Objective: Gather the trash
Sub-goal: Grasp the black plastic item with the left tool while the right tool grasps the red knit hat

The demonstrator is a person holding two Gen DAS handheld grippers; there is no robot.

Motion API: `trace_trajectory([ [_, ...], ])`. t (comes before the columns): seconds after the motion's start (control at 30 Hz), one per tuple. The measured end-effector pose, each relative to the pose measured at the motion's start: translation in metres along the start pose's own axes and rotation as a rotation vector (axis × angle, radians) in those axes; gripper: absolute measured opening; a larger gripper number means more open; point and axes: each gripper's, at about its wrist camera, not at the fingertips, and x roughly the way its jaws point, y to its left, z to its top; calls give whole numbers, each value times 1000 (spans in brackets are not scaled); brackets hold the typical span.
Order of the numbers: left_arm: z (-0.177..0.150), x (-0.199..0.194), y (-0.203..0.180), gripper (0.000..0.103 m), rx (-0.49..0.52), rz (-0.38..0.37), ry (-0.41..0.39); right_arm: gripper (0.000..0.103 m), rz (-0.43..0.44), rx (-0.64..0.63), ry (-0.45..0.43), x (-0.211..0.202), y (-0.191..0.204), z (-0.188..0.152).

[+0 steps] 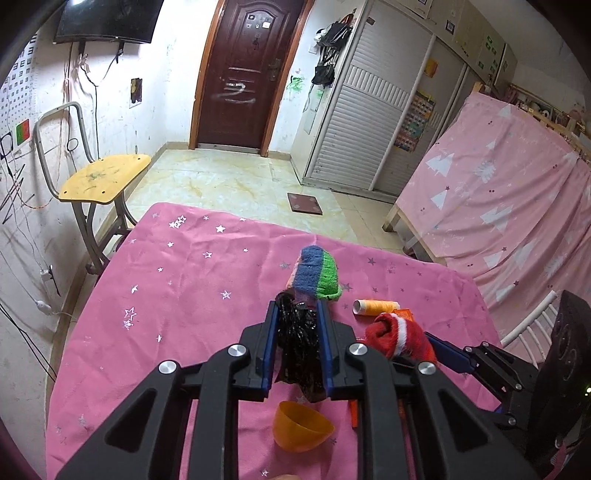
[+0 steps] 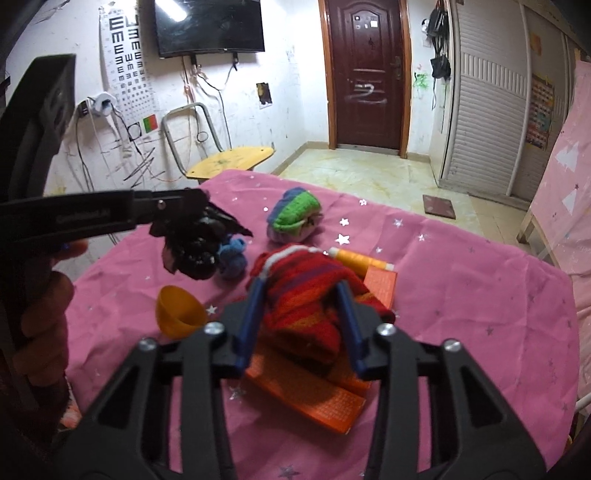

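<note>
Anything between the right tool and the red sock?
Nothing visible. The right tool already has its blue fingers on either side of the red striped sock, pressing on it, above the orange booklet. The left tool holds the black plastic bag.

Brown door (image 1: 242,74) in scuffed white wall (image 2: 295,92), beige tiled floor (image 1: 221,181), yellow-seated chair (image 1: 105,177), wall-mounted TV (image 2: 208,26), louvred wardrobe (image 1: 364,122).

orange booklet (image 2: 325,398) half hidden under red sock (image 2: 306,310), blue sock (image 2: 232,258) partly behind black bag (image 2: 195,247), television (image 1: 107,18) cut off at top edge
</note>
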Motion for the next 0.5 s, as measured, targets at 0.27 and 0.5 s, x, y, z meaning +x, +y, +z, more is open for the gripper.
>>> trace_trajectory([
  [0.27,3,-16,-8,13,8,10,-27,19,-1,23,-59,-26,-7,5],
  [0.5,3,-32,-28,13,31,8,-46,19,-16,32,-113,-51,-14,6],
])
